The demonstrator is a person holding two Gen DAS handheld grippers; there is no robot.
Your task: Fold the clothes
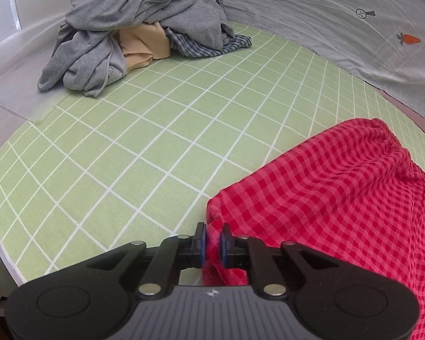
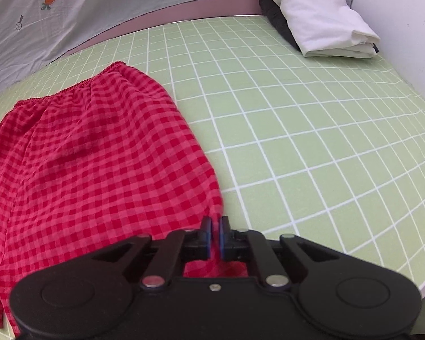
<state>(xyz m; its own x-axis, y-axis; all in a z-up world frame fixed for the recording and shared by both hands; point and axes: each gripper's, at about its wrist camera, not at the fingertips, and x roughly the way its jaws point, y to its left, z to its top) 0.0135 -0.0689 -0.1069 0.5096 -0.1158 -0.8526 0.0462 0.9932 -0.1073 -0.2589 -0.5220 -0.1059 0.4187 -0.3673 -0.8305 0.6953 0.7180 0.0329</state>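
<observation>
Red shorts (image 2: pixel 93 153), beyond: laundry heap (image 1: pixel 144 28)

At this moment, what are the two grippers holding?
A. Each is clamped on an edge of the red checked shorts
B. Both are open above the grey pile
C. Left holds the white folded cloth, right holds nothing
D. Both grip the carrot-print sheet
A: the left gripper and the right gripper each have red checked shorts fabric pinched between their pads.

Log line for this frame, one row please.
stage: fold start | left gripper: shut on red checked shorts | right gripper: shut on same shorts | unfolded pile: waiting
</observation>
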